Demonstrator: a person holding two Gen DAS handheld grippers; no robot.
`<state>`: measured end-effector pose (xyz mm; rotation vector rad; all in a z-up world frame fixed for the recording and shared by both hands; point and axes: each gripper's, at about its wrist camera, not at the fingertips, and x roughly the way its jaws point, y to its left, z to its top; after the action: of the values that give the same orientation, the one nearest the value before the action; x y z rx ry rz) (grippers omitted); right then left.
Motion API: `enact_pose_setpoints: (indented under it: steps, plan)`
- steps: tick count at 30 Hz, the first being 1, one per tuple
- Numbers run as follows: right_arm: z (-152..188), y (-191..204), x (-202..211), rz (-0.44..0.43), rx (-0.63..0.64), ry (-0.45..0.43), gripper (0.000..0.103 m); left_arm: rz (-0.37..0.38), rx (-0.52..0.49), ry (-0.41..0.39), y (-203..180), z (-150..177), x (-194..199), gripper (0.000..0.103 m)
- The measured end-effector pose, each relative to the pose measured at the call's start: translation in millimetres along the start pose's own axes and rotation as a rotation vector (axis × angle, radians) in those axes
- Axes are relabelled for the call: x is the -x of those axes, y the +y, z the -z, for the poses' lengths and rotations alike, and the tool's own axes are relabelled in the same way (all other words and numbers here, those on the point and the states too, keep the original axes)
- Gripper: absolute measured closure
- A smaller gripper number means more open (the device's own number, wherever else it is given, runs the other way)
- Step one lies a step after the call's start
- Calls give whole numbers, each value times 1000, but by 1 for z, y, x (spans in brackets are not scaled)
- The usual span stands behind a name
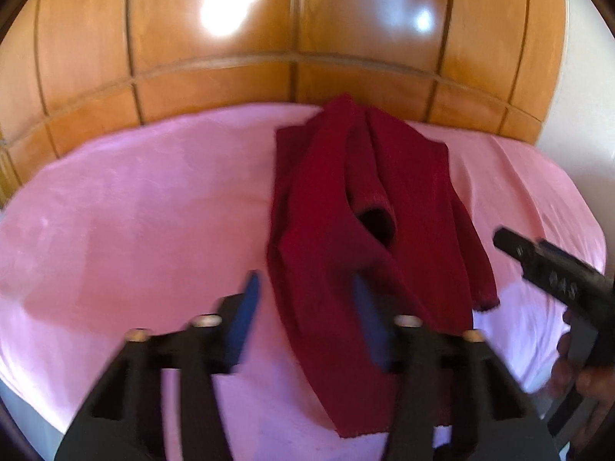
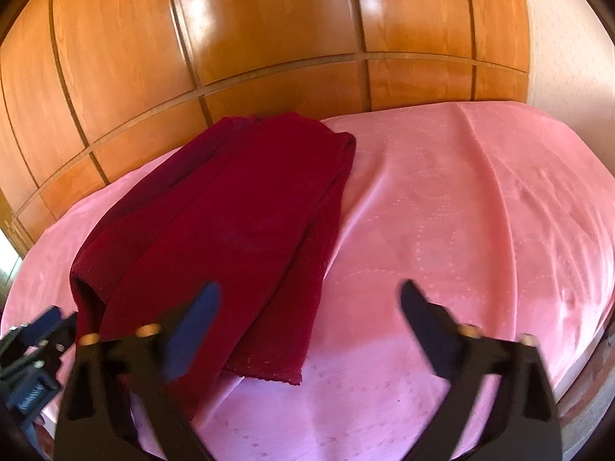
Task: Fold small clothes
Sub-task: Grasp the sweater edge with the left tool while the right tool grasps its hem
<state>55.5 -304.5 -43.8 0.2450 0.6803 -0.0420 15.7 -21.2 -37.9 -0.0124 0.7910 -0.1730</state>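
Dark red knit garment (image 1: 346, 207) on a pink cloth (image 1: 134, 223) bearing faint dotted circles; orange-brown panelled wood (image 2: 269, 38) behind; black grippers with blue finger pads (image 1: 246, 307).

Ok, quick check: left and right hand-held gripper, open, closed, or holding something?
Left hand-held gripper: open, holding nothing; the red garment lies between its fingers.
Right hand-held gripper: open, holding nothing, above the pink bedspread.

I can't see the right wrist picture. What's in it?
A dark red garment lies loosely folded on a pink bedspread. The open right gripper hovers near its closest edge, with shiny wooden panels behind.
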Motion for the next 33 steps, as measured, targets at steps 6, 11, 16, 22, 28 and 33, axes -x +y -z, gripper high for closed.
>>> enact_pose_setpoints:
  steps: [6,11,16,22,28,33]
  plan:
    - [-1,12,-18,-222,-31,114,52,165,94,24,30,8,2,103]
    - [0,42,-33,-309,10,170,17,157,124,-35,59,-13,18,103]
    - [-3,68,-46,-292,62,196,14,223,194,-64,65,-26,28,95]
    - [10,89,-50,-278,239,237,69,311,129,0,24,-16,8,40]
    - [13,65,-39,-359,245,255,95,435,180,142,21,-4,-35,77]
    - [4,39,-24,-310,243,211,97,415,152,75,27,-8,-26,97]
